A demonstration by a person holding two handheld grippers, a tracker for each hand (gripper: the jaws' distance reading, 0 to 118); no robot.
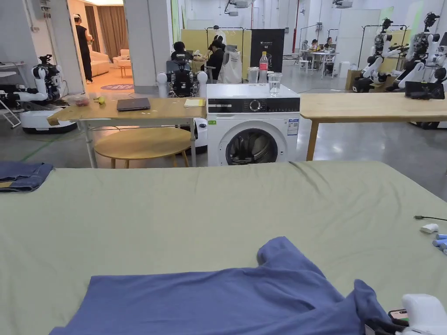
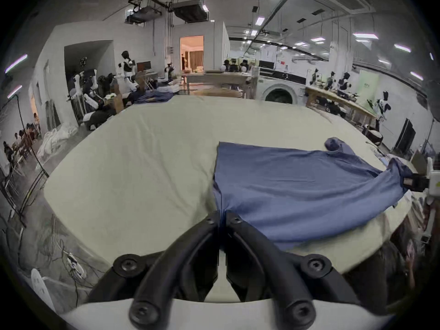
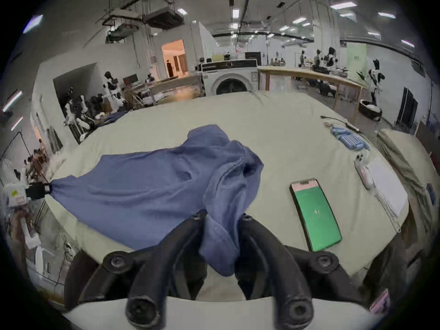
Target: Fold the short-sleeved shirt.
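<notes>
Gripping the blue short-sleeved cotton shirt (image 2: 297, 187) at both ends: left hand-held gripper (image 2: 222, 218) has its jaws pinched together on the hem corner, thin fabric edge caught between the tips; right hand-held gripper (image 3: 222, 216) is clamped on a thicker bunch of cloth at the sleeve/shoulder end, a fold hanging down between the jaws. Shirt lies on the pale green sheet-covered counter (image 1: 196, 209), near the front edge, stretched between the two grippers, mostly flat with creases, far sleeve bunched up toward the right. In the right gripper view a smartphone with a green screen (image 3: 315, 216) lies flat on the counter just right of the shirt, apart from it; a pack of blue cylinders (image 3: 348, 138) and a white flat pad (image 3: 388, 185) sit further right. Folded denim piece (image 1: 22, 176) on the far left corner. White front-load washing machine (image 1: 252, 124) stands beyond the counter.
</notes>
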